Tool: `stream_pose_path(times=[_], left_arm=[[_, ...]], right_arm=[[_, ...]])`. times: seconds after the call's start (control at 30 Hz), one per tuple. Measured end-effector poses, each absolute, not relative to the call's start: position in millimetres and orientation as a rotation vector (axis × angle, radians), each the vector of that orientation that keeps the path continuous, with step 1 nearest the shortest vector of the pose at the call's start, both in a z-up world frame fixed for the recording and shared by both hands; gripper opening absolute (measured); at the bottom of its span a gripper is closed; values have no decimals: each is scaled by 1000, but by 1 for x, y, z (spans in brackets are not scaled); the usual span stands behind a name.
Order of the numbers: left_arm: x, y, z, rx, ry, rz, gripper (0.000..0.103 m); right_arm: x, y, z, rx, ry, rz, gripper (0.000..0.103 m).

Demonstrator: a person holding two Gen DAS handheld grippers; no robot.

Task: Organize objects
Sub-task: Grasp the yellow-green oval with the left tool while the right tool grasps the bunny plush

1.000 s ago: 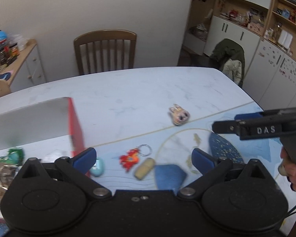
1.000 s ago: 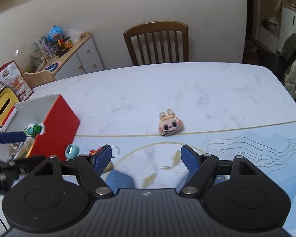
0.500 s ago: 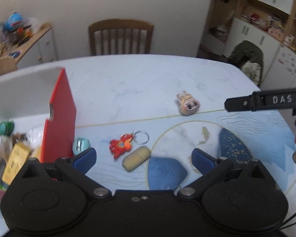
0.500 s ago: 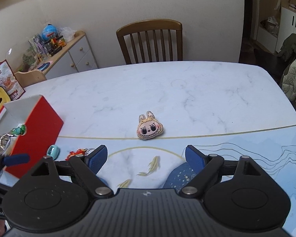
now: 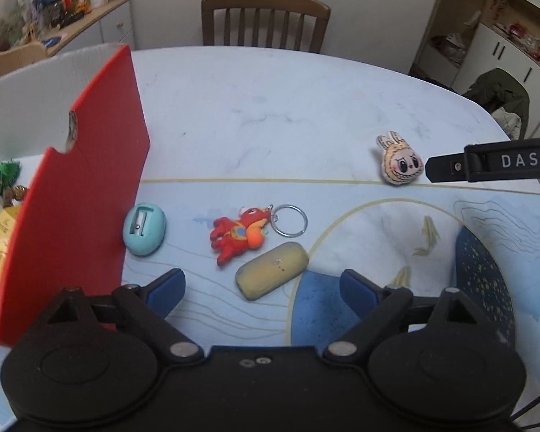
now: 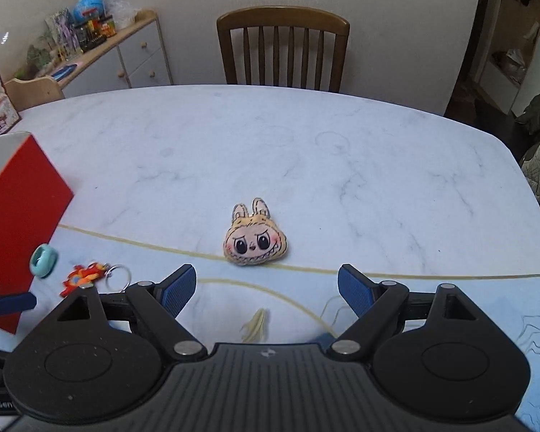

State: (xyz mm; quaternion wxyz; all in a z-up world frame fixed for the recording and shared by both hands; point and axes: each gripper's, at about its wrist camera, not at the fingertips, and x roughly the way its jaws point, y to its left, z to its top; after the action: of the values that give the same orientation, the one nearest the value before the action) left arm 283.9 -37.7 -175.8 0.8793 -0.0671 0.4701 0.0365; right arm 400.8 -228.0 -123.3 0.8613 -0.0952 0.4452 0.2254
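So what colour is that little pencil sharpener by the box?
Pale turquoise pencil sharpener; clearest in the left wrist view.

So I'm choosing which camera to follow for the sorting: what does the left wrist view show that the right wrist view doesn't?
Only the left wrist view shows the yellow oblong piece and things inside the red box. Only the right wrist view shows the rabbit-face charm centred ahead of the right tongs, which stand open and empty. Both show that charm, the teal sharpener, the red keychain and the chair.

Box (image 5: 72, 194) contents mostly hidden
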Motion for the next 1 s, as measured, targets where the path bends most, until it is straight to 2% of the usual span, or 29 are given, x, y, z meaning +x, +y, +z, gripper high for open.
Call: stream_pose_path(times=[0.17,0.47,0.57,0.73,0.8,0.83,0.9,1.0], left_arm=[[291,-40,-183,-153,999,72,81],[296,-43,-188,-181,1004,91,77],[297,-44,-187,-171,1002,105,69],[297,-47,-186,-129,997,112,55],[296,-46,-185,-136,995,108,50],[296,-46,-185,-138,994,103,48],[295,-47,-185,-131,992,96,47],[293,-46,-185,-124,986,90,46]], right_arm=[[412,-219,-133,-209,939,467,86],[427,-207,-150,-209,951,442,86],[430,-203,-156,-199,958,430,85],[432,-197,-161,-212,966,424,72],[432,-197,-161,-211,966,426,61],[433,-196,-161,-212,967,427,59],[431,-197,-162,-216,962,426,52],[428,-200,-161,-216,955,419,51]])
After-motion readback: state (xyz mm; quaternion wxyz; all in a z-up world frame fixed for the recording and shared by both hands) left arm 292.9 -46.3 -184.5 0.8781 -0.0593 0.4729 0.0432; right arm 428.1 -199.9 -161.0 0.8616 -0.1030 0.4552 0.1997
